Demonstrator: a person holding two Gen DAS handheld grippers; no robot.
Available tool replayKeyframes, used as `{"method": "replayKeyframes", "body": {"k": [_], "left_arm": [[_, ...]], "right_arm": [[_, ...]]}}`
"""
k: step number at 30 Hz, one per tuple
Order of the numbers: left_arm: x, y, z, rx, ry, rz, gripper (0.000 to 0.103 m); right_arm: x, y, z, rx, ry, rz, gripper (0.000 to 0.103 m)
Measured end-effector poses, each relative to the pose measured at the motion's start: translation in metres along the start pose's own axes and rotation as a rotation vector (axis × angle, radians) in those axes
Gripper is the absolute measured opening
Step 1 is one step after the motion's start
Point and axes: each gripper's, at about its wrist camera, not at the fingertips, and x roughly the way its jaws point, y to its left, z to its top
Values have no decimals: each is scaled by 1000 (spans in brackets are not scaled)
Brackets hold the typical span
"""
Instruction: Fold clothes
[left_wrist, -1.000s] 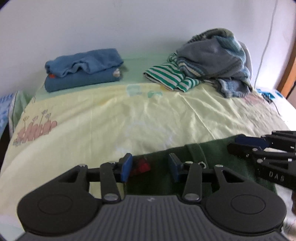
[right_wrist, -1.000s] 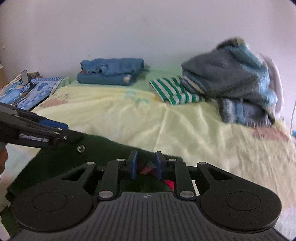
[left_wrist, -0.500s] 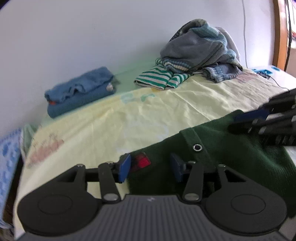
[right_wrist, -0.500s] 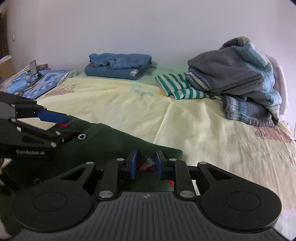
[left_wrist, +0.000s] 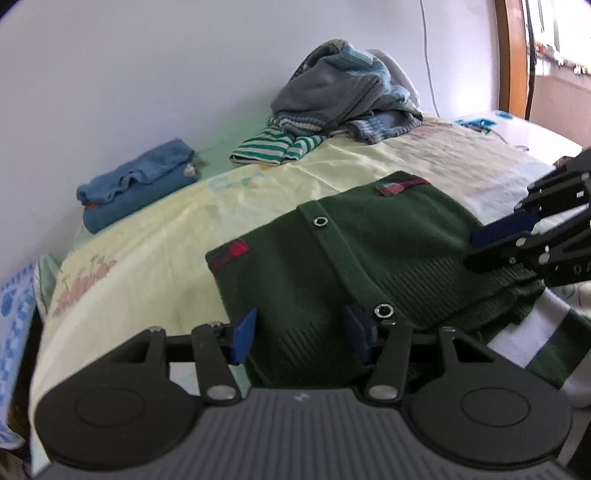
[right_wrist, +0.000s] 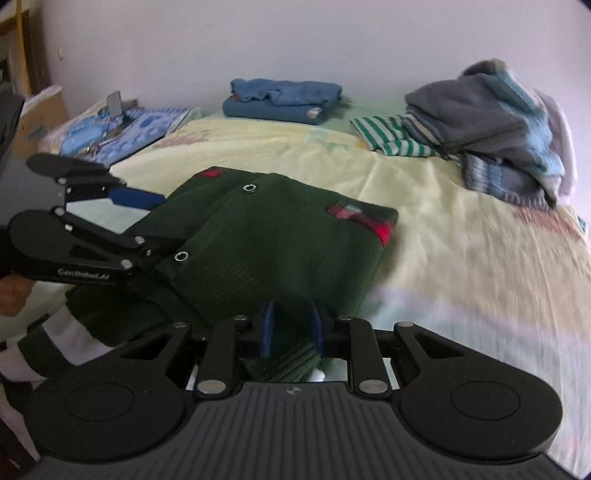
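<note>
Green cardigan (left_wrist: 332, 258) lies folded on the bed (left_wrist: 155, 240), near edge, snap placket up. Your right gripper (right_wrist: 291, 332) has its fingers clamped on the ribbed hem, likely to pin that corner while the fold settles. Your left gripper (left_wrist: 299, 328) has just been opening; its fingers stand apart astride the hem, pressing nothing, so it looks like a release. Folded blue stack (right_wrist: 284, 99) and unfolded pile (right_wrist: 487, 129) sit well apart by the wall, keeping the working space free.

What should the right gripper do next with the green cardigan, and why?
Probably open and let go. The green cardigan already lies folded on the bed sheet, the left gripper has just been opening off it, and only the right gripper pinches its hem.
</note>
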Motion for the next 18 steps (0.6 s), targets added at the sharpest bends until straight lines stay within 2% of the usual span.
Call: {"method": "replayKeyframes", "body": {"k": [2,4,7,10,12,18], "left_arm": [[1,3,0,-31,5,-9,55],[-8,0,2,-14,10,-4,54],[-26,-4,-2,-6,-1,3,62],[-34,-10,-13,9,9,-53,67],[-30,-17,-23,58,21,-34,68],[-27,-13,-30,108,8,-89,73]], "right_arm": [[1,3,-2,-16,-12,-10,21],[-1,3,0,-15,-4,-19,21],[-12,6,0,23,-5,-33,21],[-18,17,-10,17,-3,-37,21],[-17,22,-17,-6,-8,-65,21],[-16,21,-22,2,-27,-87,22]]}}
